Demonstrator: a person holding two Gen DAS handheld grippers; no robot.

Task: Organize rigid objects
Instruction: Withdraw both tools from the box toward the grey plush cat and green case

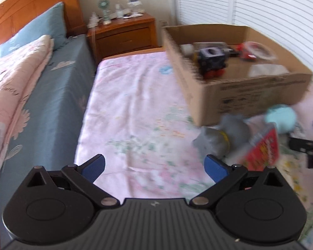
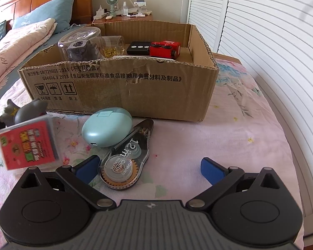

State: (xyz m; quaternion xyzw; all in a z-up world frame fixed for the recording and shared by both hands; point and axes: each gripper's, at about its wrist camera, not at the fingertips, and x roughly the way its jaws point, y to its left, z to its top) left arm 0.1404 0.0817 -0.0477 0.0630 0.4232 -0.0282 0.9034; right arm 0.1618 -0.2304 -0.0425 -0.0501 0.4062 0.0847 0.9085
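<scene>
A clear correction tape dispenser (image 2: 126, 158) is being seen flat on the pink floral bedspread (image 2: 229, 137), just ahead of the right gripper (image 2: 150, 167), nearer its left pad, with neither pad touching it. "12m" and "Color" are being shown on its body. The mint earbud case (image 2: 106, 127) is lying against its upper left, a red card pack (image 2: 28, 145) and a grey figurine (image 2: 24, 112) further left. Behind them the cardboard box (image 2: 123, 87) is being marked "GB4806.9 2023", holding a red toy (image 2: 164, 49). Both the right gripper and the left gripper (image 1: 154, 168) are being held spread wide, with nothing between the pads.
</scene>
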